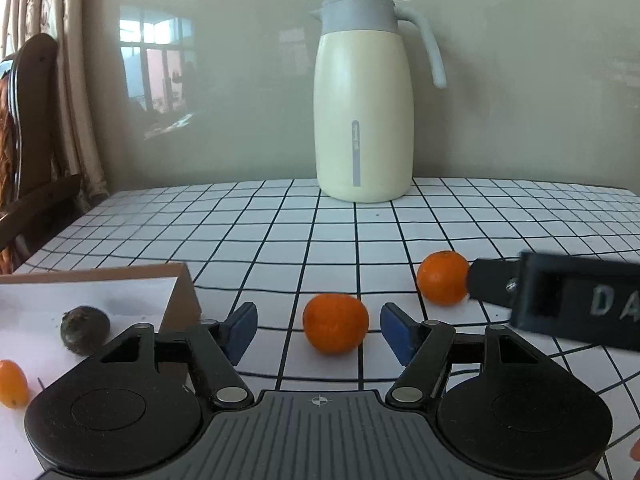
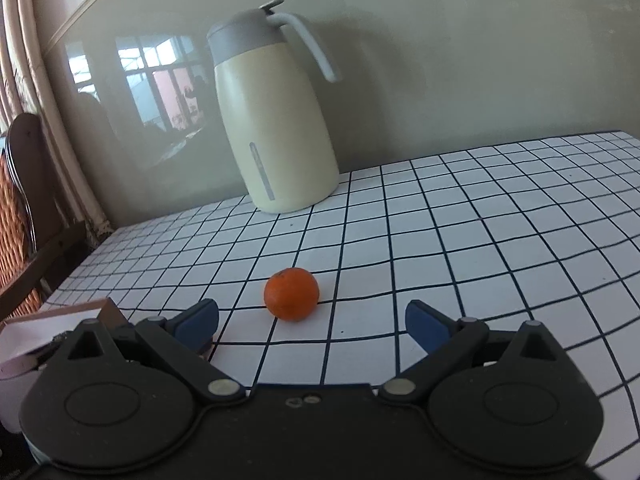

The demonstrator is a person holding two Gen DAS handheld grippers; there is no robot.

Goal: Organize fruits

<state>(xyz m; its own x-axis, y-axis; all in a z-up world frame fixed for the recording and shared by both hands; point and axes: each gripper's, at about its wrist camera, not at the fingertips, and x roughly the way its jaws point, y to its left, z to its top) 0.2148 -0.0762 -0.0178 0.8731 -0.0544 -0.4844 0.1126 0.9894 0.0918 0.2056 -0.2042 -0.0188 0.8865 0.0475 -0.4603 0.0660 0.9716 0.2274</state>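
**Two mandarins loose on the gridded worktop, both sets of fingers open**

At the far left of the left wrist view, a dark wooden chair (image 1: 38,128) and a beige pleated curtain (image 1: 76,80) are seen beside the white worktop with a black grid pattern (image 1: 280,232). A shallow brown cardboard box lined with white paper (image 1: 120,292) lies at the near left corner; a dark, round, wrinkled fruit (image 1: 85,330) and a small oval orange fruit (image 1: 13,383) rest inside it, apart from each other.

The left gripper (image 1: 319,330) is held just right of the box, its blue-padded fingers (image 1: 242,330) spread partly apart. A round orange mandarin (image 1: 335,323) sits on the worktop between and slightly beyond the fingertips, touched by neither pad. No obstacle lies between the fingers and this fruit.

Behind, against the glossy wall, a tall cream vacuum jug with a grey lid and handle (image 1: 364,120) stands upright.

Further right, a second round orange mandarin (image 1: 443,278) lies on the worktop, with a black finger of the right gripper (image 1: 496,284) just beside it. In the right wrist view, the right gripper (image 2: 312,322) is seen wide open and empty, that mandarin (image 2: 291,294) lying ahead of its fingertips.
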